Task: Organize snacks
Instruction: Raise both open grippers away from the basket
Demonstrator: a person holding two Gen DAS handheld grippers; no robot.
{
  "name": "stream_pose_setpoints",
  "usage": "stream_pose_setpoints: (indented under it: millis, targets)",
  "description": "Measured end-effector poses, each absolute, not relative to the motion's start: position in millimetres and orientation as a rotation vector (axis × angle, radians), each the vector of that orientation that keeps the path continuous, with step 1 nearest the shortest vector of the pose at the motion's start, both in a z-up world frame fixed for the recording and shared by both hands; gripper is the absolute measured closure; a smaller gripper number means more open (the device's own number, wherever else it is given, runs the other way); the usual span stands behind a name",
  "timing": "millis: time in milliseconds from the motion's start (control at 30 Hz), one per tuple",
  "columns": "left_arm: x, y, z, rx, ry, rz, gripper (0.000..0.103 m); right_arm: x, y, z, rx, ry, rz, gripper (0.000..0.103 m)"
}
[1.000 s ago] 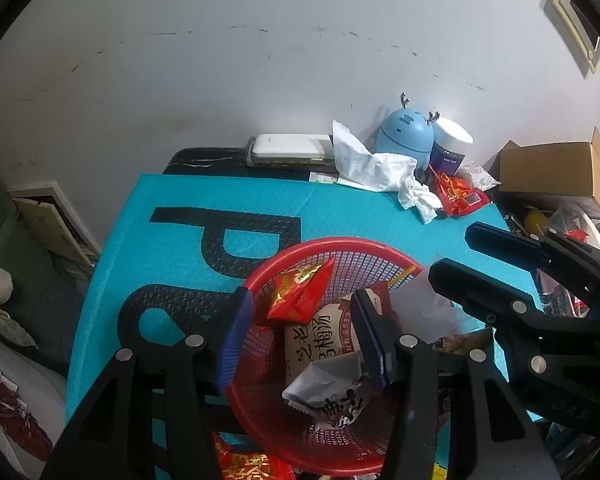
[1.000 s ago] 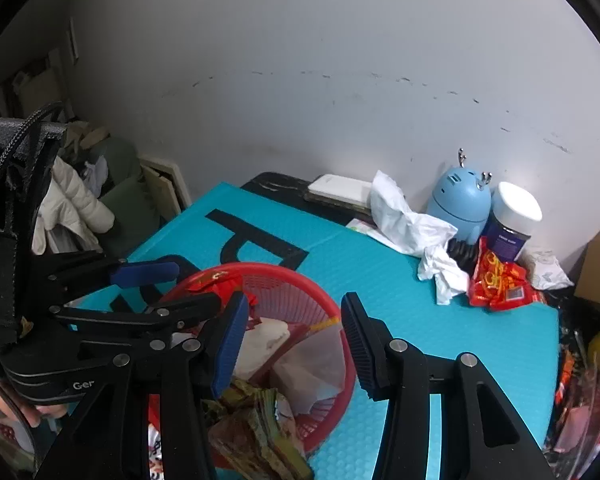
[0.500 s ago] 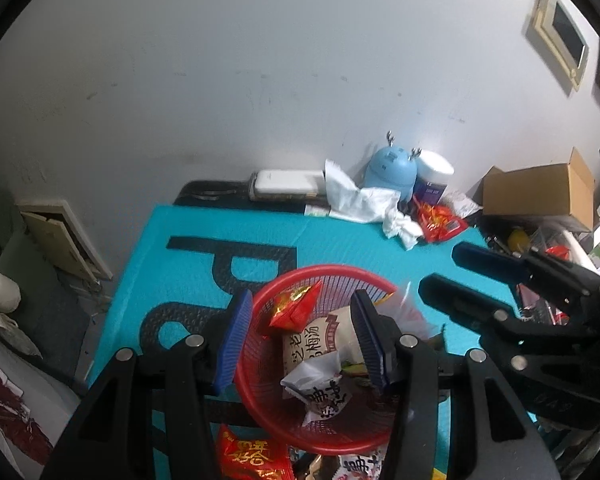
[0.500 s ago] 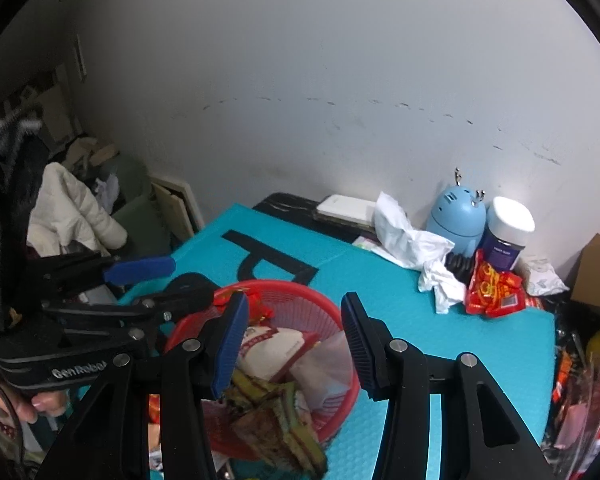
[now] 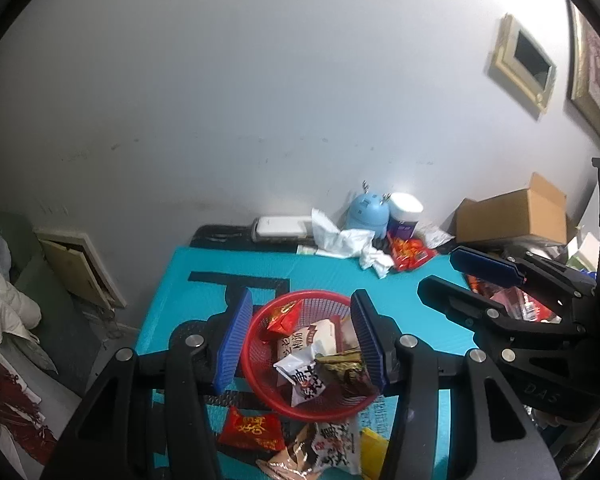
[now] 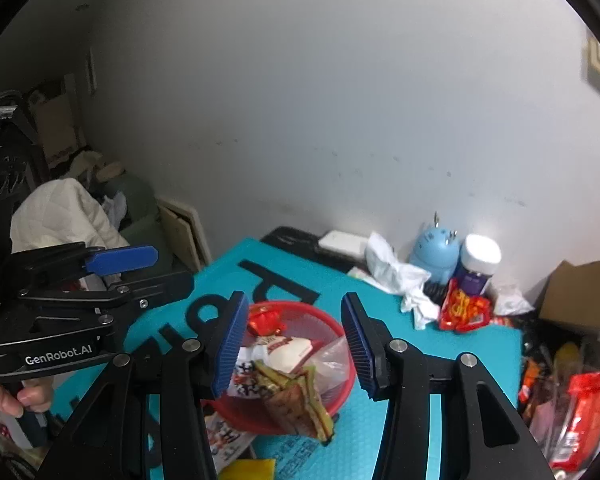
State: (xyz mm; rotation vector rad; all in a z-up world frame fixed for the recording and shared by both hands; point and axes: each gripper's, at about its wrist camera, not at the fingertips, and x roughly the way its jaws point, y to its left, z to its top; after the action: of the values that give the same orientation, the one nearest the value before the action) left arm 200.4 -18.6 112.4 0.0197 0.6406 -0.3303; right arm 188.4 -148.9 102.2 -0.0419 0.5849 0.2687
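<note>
A red mesh basket sits on the teal mat, filled with several snack packets, among them a red packet and a white packet with red writing. It also shows in the right wrist view. My left gripper is open and empty, high above the basket. My right gripper is open and empty above it too, and shows in the left wrist view. Loose packets lie on the mat in front of the basket.
At the back of the table stand a blue round gadget, a white-lidded jar, crumpled tissue, a red snack bag and a white box. A cardboard box and clutter lie right.
Both grippers have risen and pulled back from the basket, which now looks smaller. Loose packets in front of the basket have come into view. Both stay open.
</note>
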Motion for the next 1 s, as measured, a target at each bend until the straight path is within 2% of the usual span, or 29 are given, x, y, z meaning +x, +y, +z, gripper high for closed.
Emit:
stream_pose_setpoints:
  millis: [533,633,667,767,933,1000]
  targets:
    - [108,-14,150,0.06,0.528,-0.342,0.053,101,-138,139,-0.046,0.483,0.252,0.052]
    - [93,-16,148,0.064,0.525,-0.353,0.052,87,-139,138,-0.031,0.472,0.239,0.043]
    - [89,-17,147,0.065,0.525,-0.356,0.046,82,-140,137,-0.025,0.471,0.234,0.04]
    - [75,-18,143,0.073,0.506,-0.348,0.032,68,-142,131,-0.015,0.48,0.222,0.04]
    - [57,-19,132,0.082,0.511,-0.368,0.032,48,-146,118,-0.009,0.503,0.202,0.039]
    - [52,-20,124,0.082,0.534,-0.384,0.032,43,-148,112,-0.005,0.516,0.197,0.035]
